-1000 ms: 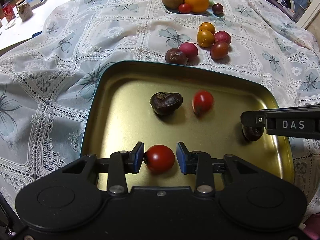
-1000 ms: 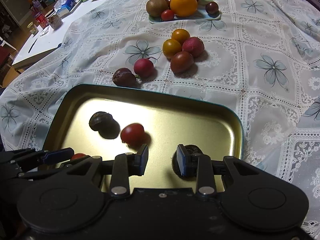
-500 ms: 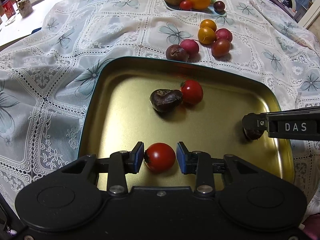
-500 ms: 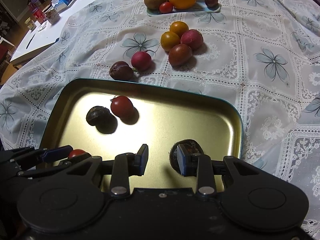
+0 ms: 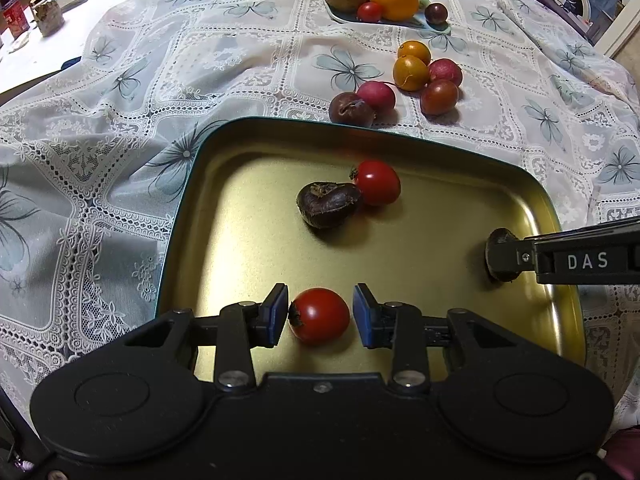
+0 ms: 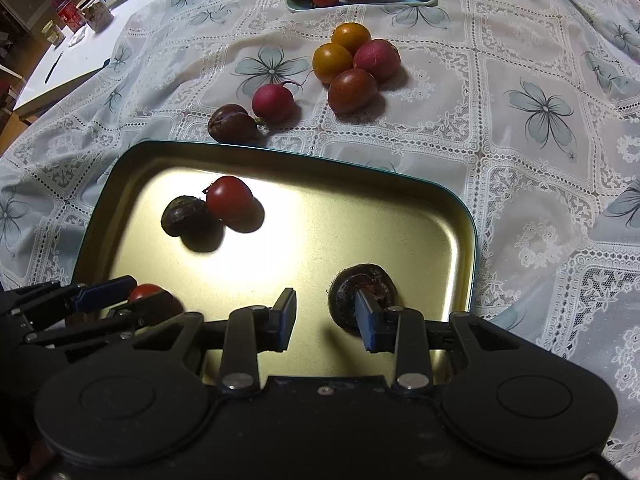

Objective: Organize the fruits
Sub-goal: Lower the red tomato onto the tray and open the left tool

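Observation:
A gold tray [image 5: 240, 208] [image 6: 400, 216] lies on the lace tablecloth. My left gripper [image 5: 320, 314] is open, with a red cherry tomato [image 5: 319, 315] resting on the tray between its pads. My right gripper [image 6: 326, 318] is open; a dark round fruit [image 6: 352, 284] lies on the tray behind its right finger [image 6: 366, 326]. A dark chestnut-like fruit [image 5: 328, 204] [image 6: 182, 214] and a second red tomato [image 5: 376, 182] [image 6: 230, 198] touch each other mid-tray.
Beyond the tray lie a dark plum [image 5: 350, 108] [image 6: 232, 123], a pink radish-like fruit [image 5: 376, 96], two orange fruits [image 5: 410, 72] and reddish ones. A far plate [image 5: 344, 16] holds a kiwi, an orange and small fruits. Jars and boxes stand at the far left.
The second tomato has rolled left across the tray and now rests against the dark chestnut-like fruit. Both grippers have drawn back slightly and stay open.

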The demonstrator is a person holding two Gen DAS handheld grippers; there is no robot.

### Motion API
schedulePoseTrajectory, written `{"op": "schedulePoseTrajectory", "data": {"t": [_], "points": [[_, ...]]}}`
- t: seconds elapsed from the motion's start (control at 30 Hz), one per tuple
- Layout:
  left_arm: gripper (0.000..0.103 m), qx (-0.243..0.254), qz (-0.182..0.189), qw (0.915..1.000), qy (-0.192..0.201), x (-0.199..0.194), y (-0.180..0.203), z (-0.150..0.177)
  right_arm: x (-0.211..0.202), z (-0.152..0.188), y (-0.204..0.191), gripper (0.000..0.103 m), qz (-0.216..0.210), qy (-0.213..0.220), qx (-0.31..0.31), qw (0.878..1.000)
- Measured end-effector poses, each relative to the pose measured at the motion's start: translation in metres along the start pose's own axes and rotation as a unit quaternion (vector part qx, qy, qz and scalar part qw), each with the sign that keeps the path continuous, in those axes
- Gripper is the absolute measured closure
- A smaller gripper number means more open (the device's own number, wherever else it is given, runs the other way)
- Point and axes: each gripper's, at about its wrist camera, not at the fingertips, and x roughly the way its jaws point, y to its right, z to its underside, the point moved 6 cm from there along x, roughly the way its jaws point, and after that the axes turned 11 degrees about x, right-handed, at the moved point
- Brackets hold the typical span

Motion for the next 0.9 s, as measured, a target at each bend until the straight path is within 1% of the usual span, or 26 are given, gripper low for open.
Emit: {"op": "schedulePoseTrajectory", "data": {"t": [0.17, 0.37, 0.43, 0.53, 0.63, 0.7, 0.8, 0.9], "points": [[0.059, -0.001, -0.003, 1.0, 0.006, -0.004, -0.003, -0.005, -0.002, -0.001, 0.005, 0.067, 0.008, -0.006, 0.009, 1.0], [0.059, 0.002, -0.004, 0.9999, 0.011, -0.006, -0.006, -0.018, -0.012, -0.01, 0.008, 0.06, 0.021, 0.026, -0.014, 0.999], [0.059, 0.005, -0.007, 0.9998, 0.016, -0.007, -0.006, -0.023, -0.016, -0.014, 0.011, 0.06, 0.024, 0.034, -0.014, 0.999], [0.059, 0.008, -0.013, 0.9996, 0.022, -0.008, -0.007, -0.034, -0.021, -0.024, 0.015, 0.06, 0.018, 0.049, -0.009, 0.999], [0.059, 0.007, -0.01, 0.9996, 0.024, -0.007, -0.009, -0.044, -0.024, -0.035, 0.02, 0.06, 0.019, 0.057, -0.01, 0.998], [0.059, 0.007, -0.01, 0.9996, 0.025, -0.006, -0.01, -0.052, -0.024, -0.042, 0.025, 0.06, 0.026, 0.055, 0.0, 0.998], [0.059, 0.012, -0.016, 0.9994, 0.029, -0.005, -0.01, -0.063, -0.02, -0.051, 0.032, 0.06, 0.023, 0.044, 0.015, 0.999], [0.059, 0.015, -0.015, 0.9993, 0.032, -0.002, -0.009, -0.075, -0.019, -0.061, 0.039, 0.06, 0.028, 0.044, 0.032, 0.998]]}}
